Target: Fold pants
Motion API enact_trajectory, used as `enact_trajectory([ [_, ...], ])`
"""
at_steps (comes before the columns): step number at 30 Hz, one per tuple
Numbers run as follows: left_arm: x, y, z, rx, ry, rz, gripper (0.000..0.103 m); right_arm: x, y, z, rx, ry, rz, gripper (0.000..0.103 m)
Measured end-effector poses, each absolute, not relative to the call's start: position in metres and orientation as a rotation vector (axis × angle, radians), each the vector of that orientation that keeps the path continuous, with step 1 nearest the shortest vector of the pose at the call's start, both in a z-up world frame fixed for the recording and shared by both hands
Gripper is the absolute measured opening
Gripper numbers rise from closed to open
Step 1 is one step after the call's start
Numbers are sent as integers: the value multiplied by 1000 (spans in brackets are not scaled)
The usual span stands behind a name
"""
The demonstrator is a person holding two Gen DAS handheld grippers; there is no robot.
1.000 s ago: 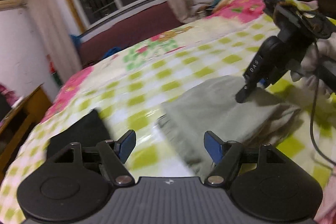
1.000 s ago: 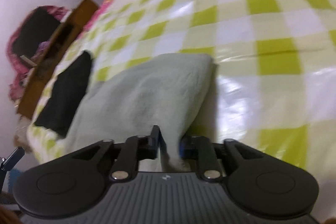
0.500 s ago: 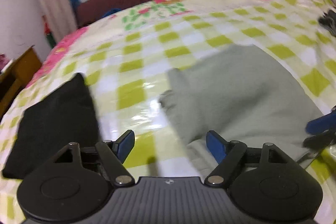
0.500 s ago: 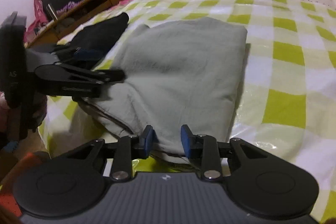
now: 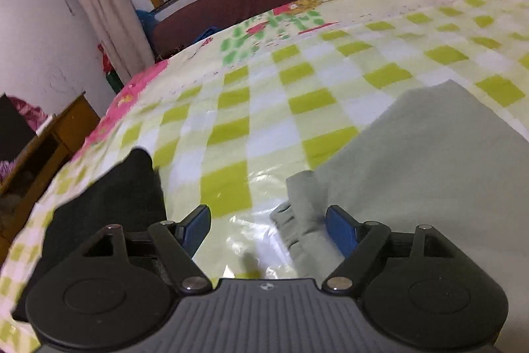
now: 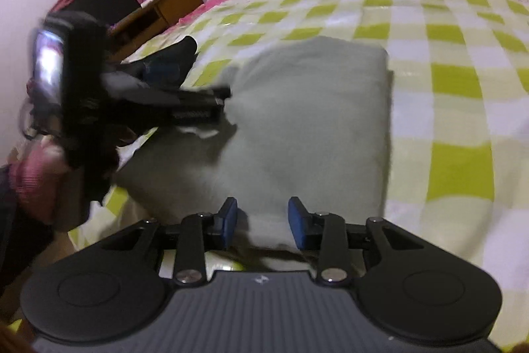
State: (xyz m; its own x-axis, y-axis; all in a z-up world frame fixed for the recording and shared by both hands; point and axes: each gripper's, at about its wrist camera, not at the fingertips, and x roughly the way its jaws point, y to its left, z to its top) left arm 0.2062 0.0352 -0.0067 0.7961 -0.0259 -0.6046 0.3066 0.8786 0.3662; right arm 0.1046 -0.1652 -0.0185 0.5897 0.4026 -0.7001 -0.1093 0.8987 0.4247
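Note:
The pale grey-green pants (image 5: 426,167) lie folded into a thick rectangle on the checked bed cover; they also show in the right wrist view (image 6: 310,121). My left gripper (image 5: 267,229) is open just above the cover at the fold's left edge, and its right finger touches the bunched corner. From the right wrist view the left gripper (image 6: 218,101) reaches in from the left onto that edge. My right gripper (image 6: 263,224) is open, with the near edge of the fold between its fingers.
A folded black garment (image 5: 109,207) lies on the bed left of the pants. The green-and-white checked cover (image 5: 264,108) stretches back to pink bedding. A wooden bedside cabinet (image 6: 158,12) stands off the bed's left side.
My right gripper has opened and let go of the pants, which now lie flat and folded. My left gripper has moved in close to the fold's left edge.

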Motion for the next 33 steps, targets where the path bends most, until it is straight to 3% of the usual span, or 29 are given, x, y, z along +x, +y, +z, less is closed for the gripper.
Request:
enact_trajectory([
  [10,164,72,-5,413,758,-55,96,93,-160,-17,353,890,259,37],
  [18,110,71,20,368,720,-54,96,59,-158,20,338,830,229,39],
  [33,33,50,25,276,710,-145,99,14,-154,13,383,821,122,40],
])
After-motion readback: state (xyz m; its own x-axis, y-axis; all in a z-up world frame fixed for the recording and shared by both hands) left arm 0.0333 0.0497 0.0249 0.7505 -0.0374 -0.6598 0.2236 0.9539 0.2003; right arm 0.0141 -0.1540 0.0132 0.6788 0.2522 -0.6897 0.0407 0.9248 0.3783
